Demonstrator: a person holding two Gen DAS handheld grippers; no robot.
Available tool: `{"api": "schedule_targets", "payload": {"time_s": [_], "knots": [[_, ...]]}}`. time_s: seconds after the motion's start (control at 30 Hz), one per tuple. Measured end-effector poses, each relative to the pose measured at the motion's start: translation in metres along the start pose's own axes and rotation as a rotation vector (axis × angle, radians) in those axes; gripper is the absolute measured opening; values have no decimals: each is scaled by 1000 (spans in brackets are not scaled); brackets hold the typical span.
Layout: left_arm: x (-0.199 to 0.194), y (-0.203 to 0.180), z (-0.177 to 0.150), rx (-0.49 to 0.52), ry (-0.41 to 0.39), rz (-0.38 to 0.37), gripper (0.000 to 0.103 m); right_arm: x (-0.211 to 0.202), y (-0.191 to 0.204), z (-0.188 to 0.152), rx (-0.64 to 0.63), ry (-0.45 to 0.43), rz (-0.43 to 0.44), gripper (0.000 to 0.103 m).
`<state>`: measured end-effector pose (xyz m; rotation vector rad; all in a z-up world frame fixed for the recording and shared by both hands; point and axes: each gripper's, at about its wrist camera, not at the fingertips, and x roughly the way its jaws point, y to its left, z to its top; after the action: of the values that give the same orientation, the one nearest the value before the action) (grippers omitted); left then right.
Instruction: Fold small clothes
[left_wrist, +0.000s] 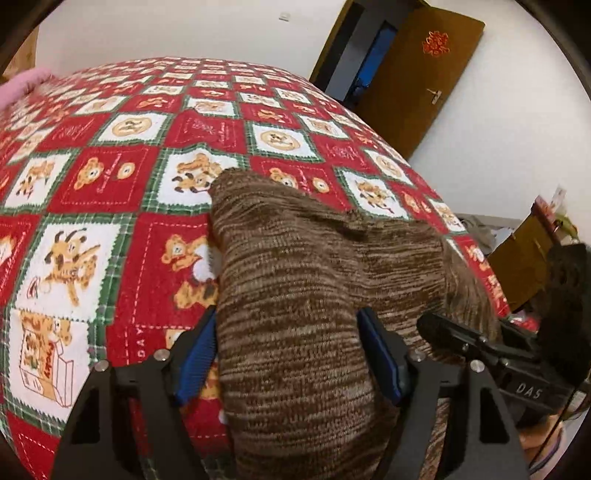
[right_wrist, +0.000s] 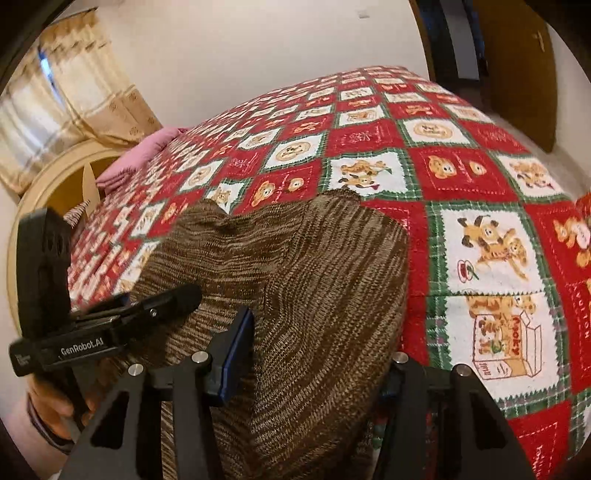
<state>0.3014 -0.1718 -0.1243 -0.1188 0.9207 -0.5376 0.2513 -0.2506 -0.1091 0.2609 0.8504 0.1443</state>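
Your left gripper (left_wrist: 288, 354) spread wide, brown knit sweater (left_wrist: 314, 280) bunched between blue pads (left_wrist: 195, 358). Your right gripper (right_wrist: 317, 354) likewise agape astride sweater. Sweater lies on teddy-bear quilt (left_wrist: 110, 155); brown door (left_wrist: 417, 74) at 1 o'clock.

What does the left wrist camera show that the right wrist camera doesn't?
Only the left wrist view shows the red ornament on the open door and the cluttered side table. Only the right wrist view shows the curtain and curved headboard. Both show the brown knit garment between open fingers, the teddy-bear bedspread and the other gripper.
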Motion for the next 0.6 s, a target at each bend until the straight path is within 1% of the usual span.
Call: {"api": "schedule_targets", "payload": {"time_s": [0.13,0.23,0.3,0.37,0.47,0.53,0.6], "knots": [[2,-4,1,29,2,23,68,3,-10,1,47,1,15,53],[2,-8,0,51,-10,39,62,3,-7,1,31,0,-9,47],[2,-10,1,63,-14,48,58,3,0,0,5,-5,-38,40],[1,-13,0,76,-23,57,48,1,5,-1,-10,-13,-50,34],[-3,-21,-3,109,-42,84,38,-1,12,-3,-26,-19,-77,30],[-7,-27,-6,130,-51,110,35,-6,17,-4,-29,-20,-90,28],[-13,-29,-8,135,-58,119,33,-15,27,-6,-38,-36,-102,26]]}}
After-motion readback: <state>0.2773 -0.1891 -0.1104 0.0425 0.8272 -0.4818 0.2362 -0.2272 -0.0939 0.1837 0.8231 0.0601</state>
